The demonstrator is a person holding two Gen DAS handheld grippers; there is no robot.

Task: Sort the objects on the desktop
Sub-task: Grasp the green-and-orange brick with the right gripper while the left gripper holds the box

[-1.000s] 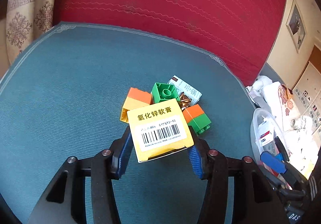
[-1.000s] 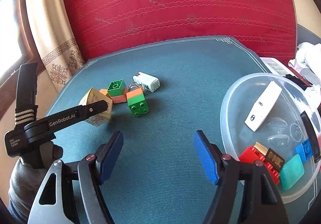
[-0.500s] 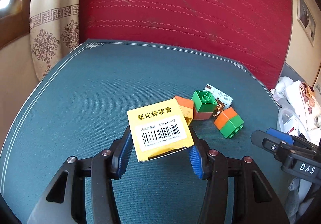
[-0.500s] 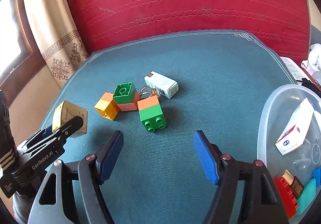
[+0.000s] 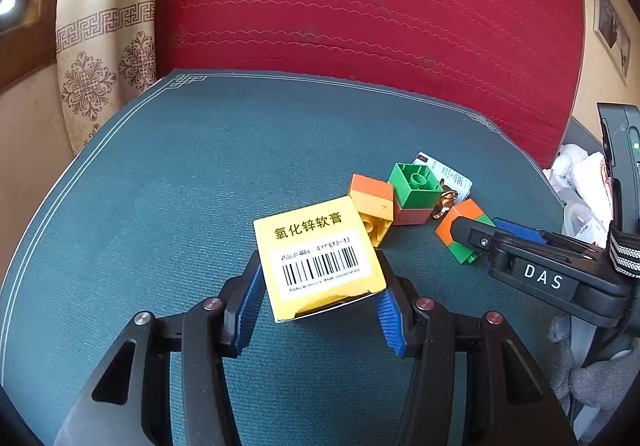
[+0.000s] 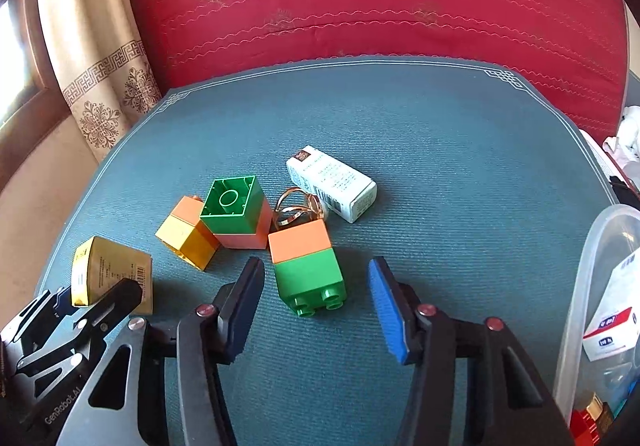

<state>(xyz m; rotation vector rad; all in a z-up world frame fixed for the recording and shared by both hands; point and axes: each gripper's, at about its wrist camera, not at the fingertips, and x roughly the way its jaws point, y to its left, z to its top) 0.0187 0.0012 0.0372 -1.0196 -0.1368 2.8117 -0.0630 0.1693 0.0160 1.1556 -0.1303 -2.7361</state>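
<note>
Two claws, left claw (image 5: 320, 298) pinching yellow box (image 5: 320, 254), right claw (image 6: 316, 298) closing around green-orange brick (image 6: 308, 266), rings (image 6: 298, 206) behind.

Both views ride on the handheld grippers and look forward and steeply down along their fingers onto the teal mat (image 5: 168, 206), with the red cushion (image 5: 360, 14) behind. The left wrist view sits close, a yellow box (image 5: 320, 258) filling its lower centre; the right gripper (image 5: 476, 236) enters from its right edge. The right wrist view looks from further right, close over the orange-and-green block (image 6: 306, 264), the plastic bowl (image 6: 576, 286) at its right edge. Both share the block cluster, the white carton (image 6: 332, 184) and the yellow box.
</note>
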